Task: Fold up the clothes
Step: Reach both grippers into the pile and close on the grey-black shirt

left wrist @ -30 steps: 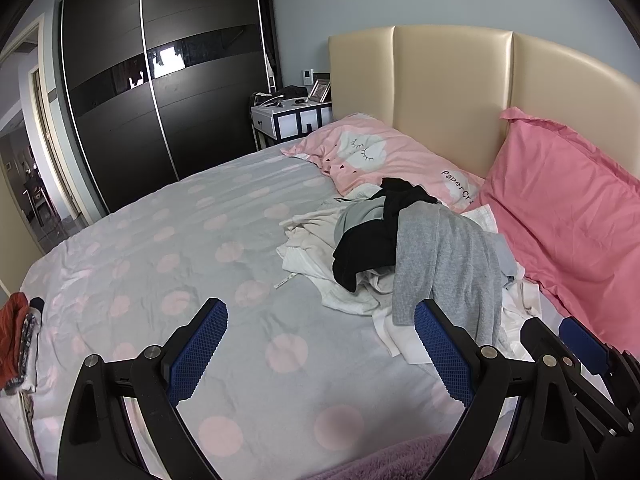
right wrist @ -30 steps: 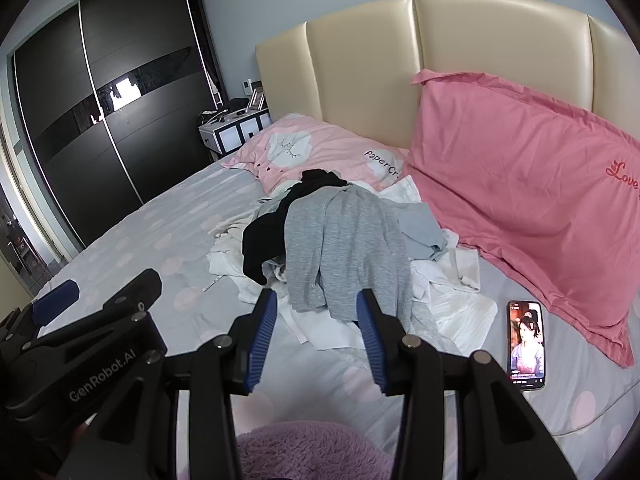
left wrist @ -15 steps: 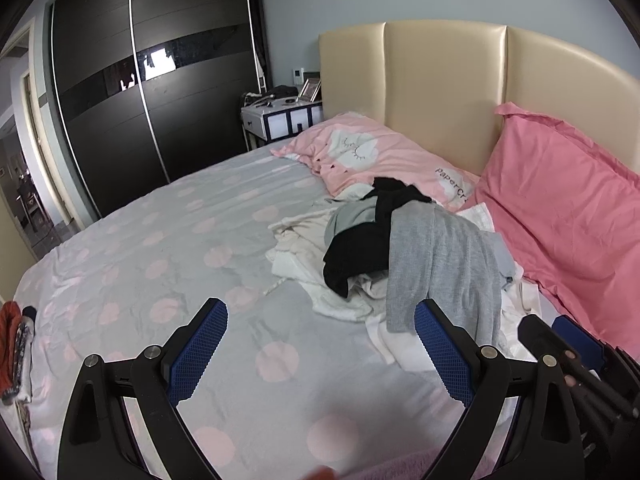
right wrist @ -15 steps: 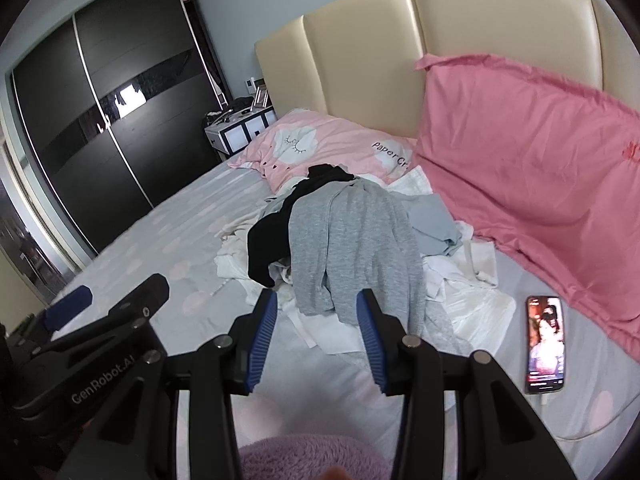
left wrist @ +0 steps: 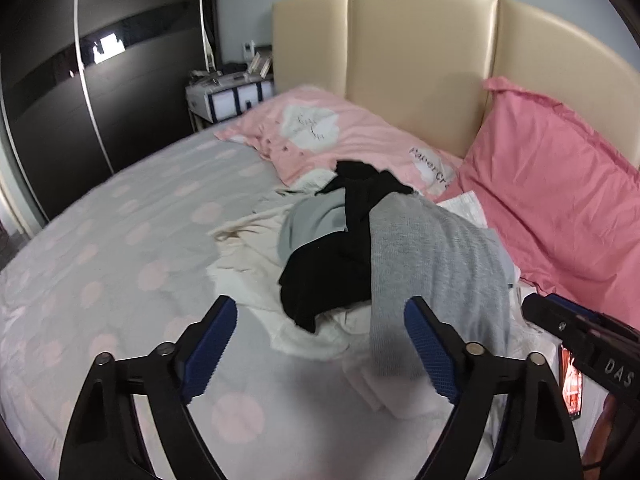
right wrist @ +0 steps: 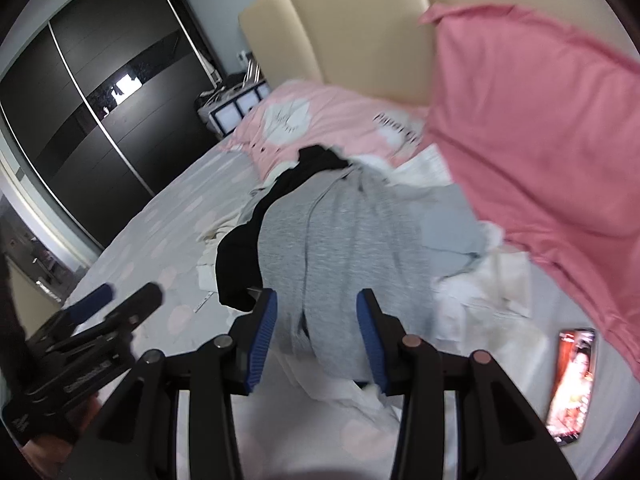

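A heap of clothes lies on the bed near the pillows: a grey knit top (left wrist: pixel 432 256) draped over a black garment (left wrist: pixel 340 264), a pale blue-green piece (left wrist: pixel 308 220) and crumpled white garments (left wrist: pixel 248 248). My left gripper (left wrist: pixel 320 312) hovers just short of the heap's near edge; its jaws are closing a little, with nothing pressed between them. My right gripper (right wrist: pixel 317 304) is open, its blue pads framing the hem of the grey top (right wrist: pixel 340 240), which lies beyond them beside the black garment (right wrist: pixel 240 256). Each view shows the other gripper at its edge.
The sheet (left wrist: pixel 120 260) is grey with pink dots and stretches bare to the left. A large pink pillow (left wrist: pixel 560 200) and a patterned pink pillow (left wrist: pixel 340 132) lean by the beige headboard (left wrist: pixel 420 60). A lit phone (right wrist: pixel 572 380) lies right of the heap. A dark wardrobe (left wrist: pixel 100 80) and bedside table (left wrist: pixel 228 96) stand behind.
Both grippers have moved forward and down toward the heap, which now looms larger. The left jaws stand slightly narrower. The clothes have not moved.
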Demonstrator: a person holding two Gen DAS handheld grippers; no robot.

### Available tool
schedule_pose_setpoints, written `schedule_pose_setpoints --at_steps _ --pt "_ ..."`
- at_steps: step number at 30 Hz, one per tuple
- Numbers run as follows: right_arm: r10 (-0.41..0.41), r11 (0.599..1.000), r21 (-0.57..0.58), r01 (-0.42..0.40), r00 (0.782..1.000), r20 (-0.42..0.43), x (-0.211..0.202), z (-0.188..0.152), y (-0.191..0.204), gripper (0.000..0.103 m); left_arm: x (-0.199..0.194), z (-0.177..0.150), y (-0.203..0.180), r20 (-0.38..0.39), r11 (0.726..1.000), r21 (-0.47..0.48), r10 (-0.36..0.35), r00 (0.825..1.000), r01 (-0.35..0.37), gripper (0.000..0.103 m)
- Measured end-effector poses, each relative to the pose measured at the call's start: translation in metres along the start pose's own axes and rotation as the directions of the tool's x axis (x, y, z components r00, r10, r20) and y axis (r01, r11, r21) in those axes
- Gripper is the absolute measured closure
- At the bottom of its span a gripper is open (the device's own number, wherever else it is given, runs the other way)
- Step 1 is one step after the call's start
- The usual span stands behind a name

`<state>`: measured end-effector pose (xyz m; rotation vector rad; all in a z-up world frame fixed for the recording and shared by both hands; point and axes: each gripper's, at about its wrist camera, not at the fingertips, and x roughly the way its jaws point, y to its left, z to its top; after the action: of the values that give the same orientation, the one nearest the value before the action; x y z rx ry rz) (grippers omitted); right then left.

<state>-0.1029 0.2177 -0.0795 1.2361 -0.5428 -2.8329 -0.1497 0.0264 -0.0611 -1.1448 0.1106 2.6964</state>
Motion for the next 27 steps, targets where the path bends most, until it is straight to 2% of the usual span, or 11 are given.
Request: schedule_pose_setpoints --at_steps 6,11,14,15,18,19,21,25,27 --pt "0.004 0.999 -0.036 -0.005 0.999 -0.041 0.064 0.019 0.009 0.066 0.069 0.02 0.005 -0.04 0.996 -0.016 -0.091 0.995 0.091 0.019" --pt "0.006 0.999 -0.046 -0.01 0.997 -0.082 0.115 0.033 0.012 0.072 0.12 0.029 0.01 -0.1 0.989 -0.037 -0.144 0.985 0.141 0.034" --pt "0.004 0.998 -0.059 -0.008 0.998 -0.069 0.132 0.037 0.015 0.075 0.138 0.029 0.013 -0.12 0.982 -0.066 -0.182 0.976 0.175 0.043" --pt "-0.004 0.997 -0.073 0.0 0.998 -0.058 0.135 0.038 0.018 0.08 0.14 0.029 0.013 -0.12 0.981 -0.073 -0.187 0.975 0.18 0.047" --pt "-0.043 0.994 -0.104 0.041 0.999 -0.026 0.136 0.037 0.025 0.094 0.14 0.03 0.013 -0.107 0.977 -0.095 -0.202 0.973 0.192 0.067" --pt "-0.055 0.993 -0.11 0.053 0.998 -0.015 0.134 0.037 0.026 0.095 0.138 0.031 0.012 -0.101 0.978 -0.095 -0.193 0.976 0.184 0.076" --pt "-0.072 0.992 -0.105 0.072 0.997 0.006 0.124 0.036 0.026 0.096 0.133 0.033 0.012 -0.101 0.98 -0.094 -0.184 0.978 0.175 0.087" --pt "-0.093 0.992 -0.079 0.096 0.994 0.05 0.091 0.039 0.022 0.097 0.112 0.037 0.011 -0.098 0.987 -0.08 -0.144 0.985 0.136 0.096" --pt "-0.061 0.994 -0.084 0.065 0.997 0.05 0.075 0.041 0.025 0.097 0.091 0.039 0.013 -0.067 0.989 -0.081 -0.127 0.99 0.122 0.097"
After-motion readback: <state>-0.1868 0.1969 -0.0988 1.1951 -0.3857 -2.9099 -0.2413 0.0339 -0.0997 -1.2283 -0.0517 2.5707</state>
